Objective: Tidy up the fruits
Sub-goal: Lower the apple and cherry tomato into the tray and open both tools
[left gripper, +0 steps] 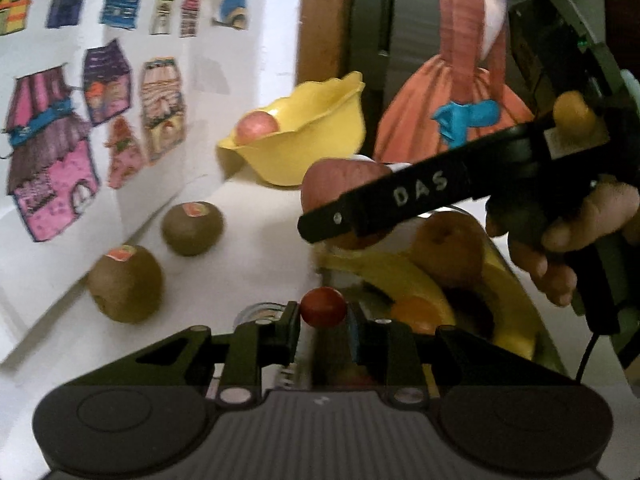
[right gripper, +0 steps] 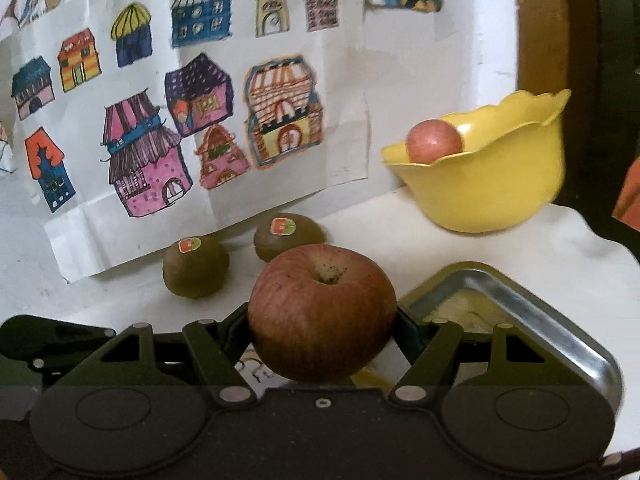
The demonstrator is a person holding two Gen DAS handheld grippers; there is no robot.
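Observation:
My left gripper (left gripper: 323, 314) is shut on a small red cherry tomato (left gripper: 323, 306), held above the near end of a metal tray (left gripper: 516, 276). The tray holds bananas (left gripper: 404, 276), an orange fruit (left gripper: 416, 312) and a brown apple (left gripper: 450, 248). My right gripper (right gripper: 322, 320) is shut on a large red apple (right gripper: 322, 314), seen in the left wrist view as the red apple (left gripper: 340, 184) behind the black finger (left gripper: 400, 204). A yellow bowl (right gripper: 492, 184) at the back holds a pink apple (right gripper: 434, 140). Two kiwis (right gripper: 196, 266) (right gripper: 288, 236) lie by the wall.
A white wall with a sheet of drawn houses (right gripper: 168, 120) borders the white table on the left. A wooden post (left gripper: 326, 16) and a picture of an orange dress (left gripper: 452, 92) stand behind the bowl. A person's hand (left gripper: 568, 240) grips the right tool.

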